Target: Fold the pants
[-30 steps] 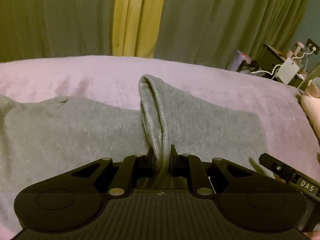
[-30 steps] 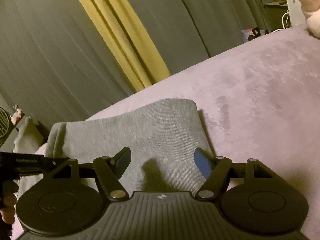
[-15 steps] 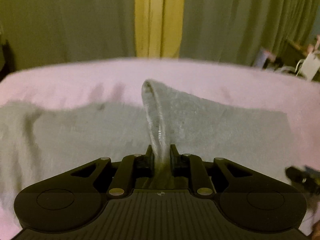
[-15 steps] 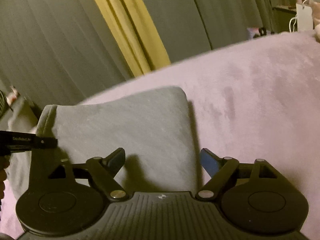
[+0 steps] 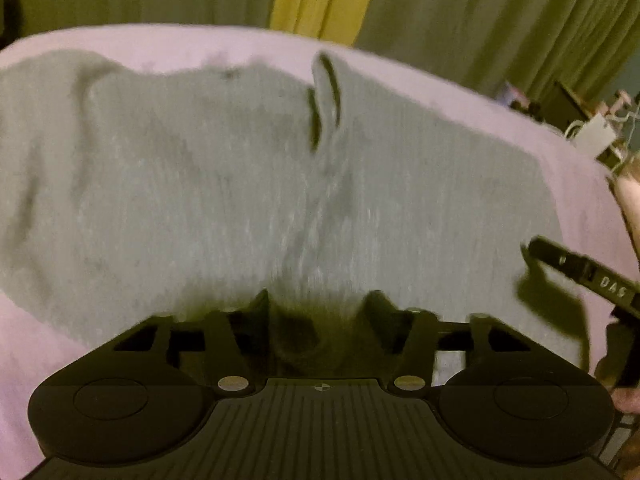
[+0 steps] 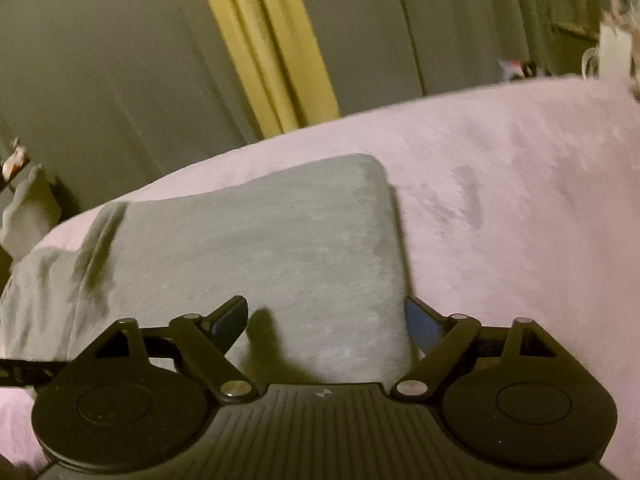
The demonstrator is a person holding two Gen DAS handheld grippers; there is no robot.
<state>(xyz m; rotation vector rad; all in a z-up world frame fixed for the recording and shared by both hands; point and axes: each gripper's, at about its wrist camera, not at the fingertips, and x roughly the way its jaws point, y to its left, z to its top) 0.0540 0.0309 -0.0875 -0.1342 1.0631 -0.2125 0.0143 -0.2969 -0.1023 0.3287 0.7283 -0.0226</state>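
Grey pants (image 5: pixel 208 184) lie spread across the pink bedcover (image 5: pixel 500 120), with a raised pleat (image 5: pixel 326 96) standing near their far edge. My left gripper (image 5: pixel 318 304) hangs low over the cloth. Its jaws are opening, and the fabric lies loose and shadowed between them with no pad pressing on it. In the right wrist view the pants' folded end (image 6: pixel 280 240) reaches to a rounded corner. My right gripper (image 6: pixel 326 320) is open and still widening, straddling the folded edge just above it without touching. Part of the right gripper (image 5: pixel 576 272) shows at the left wrist view's right side.
Green curtains with a yellow strip (image 6: pixel 268 48) hang behind the bed. A cluttered stand with a white box and cables (image 5: pixel 592 136) sits past the bed's right end. Bare pink bedcover (image 6: pixel 520 200) stretches right of the pants. A pale cloth (image 6: pixel 28 216) hangs at far left.
The left jaws, shut on an upright fold of the pants, have parted and the fold has dropped away, leaving a small pleat. The left hand moved low over the cloth. The right jaws widened.
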